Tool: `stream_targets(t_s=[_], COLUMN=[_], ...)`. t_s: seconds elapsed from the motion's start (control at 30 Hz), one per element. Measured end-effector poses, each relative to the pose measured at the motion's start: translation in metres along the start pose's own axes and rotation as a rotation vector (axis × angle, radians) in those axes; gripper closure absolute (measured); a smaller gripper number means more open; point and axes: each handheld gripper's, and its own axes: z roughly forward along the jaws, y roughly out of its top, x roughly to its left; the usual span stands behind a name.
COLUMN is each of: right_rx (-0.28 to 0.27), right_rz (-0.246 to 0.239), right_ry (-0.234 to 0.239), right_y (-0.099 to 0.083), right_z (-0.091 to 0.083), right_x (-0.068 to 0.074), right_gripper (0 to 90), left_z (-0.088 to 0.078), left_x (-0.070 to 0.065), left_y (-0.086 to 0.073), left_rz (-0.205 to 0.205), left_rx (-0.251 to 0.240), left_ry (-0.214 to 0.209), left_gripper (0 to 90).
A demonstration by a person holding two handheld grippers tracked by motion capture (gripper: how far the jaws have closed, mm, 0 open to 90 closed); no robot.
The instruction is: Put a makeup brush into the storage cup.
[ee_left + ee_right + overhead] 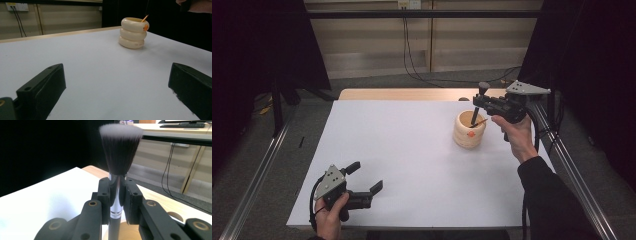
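1. A makeup brush (117, 170) is clamped in the right claw (482, 102), the two jaws closed narrow on its silver ferrule, bristle head up, as seen in the right gripper view.

2. In the high view the brush (479, 102) is held upright over the cream ringed holder (469, 131), its dark handle reaching down into the holder's mouth. Whether the handle tip is resting on the bottom cannot be told.

3. The holder stands toward the far right of the white bench (402, 160), upright, with a thin orange stick (480, 122) leaning out of its rim and a small orange spot on its front.

4. The step in hand is judged to be the seating of the brush in the holder; lifting it out cannot be ruled out, since the grip looks the same either way.

5. The left claw (365, 176) is held wide and empty at the near left of the bench, well apart from the holder. In the left gripper view the holder (133, 32) is seen far off between the spread jaws.

6. If the brush is being put in, a straight lowering is called for next, with the handle kept clear of the orange stick, and then an opening of the jaws once the brush is borne by the holder.

7. The holder is unsteadied by anything, so a sideways nudge at the rim is to be avoided.
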Motion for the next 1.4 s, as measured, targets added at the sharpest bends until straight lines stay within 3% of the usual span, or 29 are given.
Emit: stream_targets(t_s=[0.57, 1.0, 1.07, 1.4], right_rx=[0.054, 0.072, 0.071, 0.083], right_rz=[0.015, 0.036, 0.037, 0.062], right_ry=[-0.035, -0.048, -0.045, -0.042], right_y=[-0.017, -0.039, -0.042, -0.061], right_z=[0.018, 0.024, 0.024, 0.028], right_x=[-0.011, -0.014, -0.014, -0.016], right_gripper=[77.7, 77.7, 77.7, 77.3], left_z=[0.000, -0.001, 0.000, -0.001], left_x=[0.002, -0.001, -0.002, -0.001], left_y=[-0.002, -0.001, -0.001, 0.000], left_rz=[-0.027, 0.000, 0.006, 0.002], left_rx=[0.018, 0.024, 0.021, 0.018], left_ry=[0.000, 0.019, -0.001, 0.012], left_gripper=[1.0, 1.1, 1.0, 1.2])
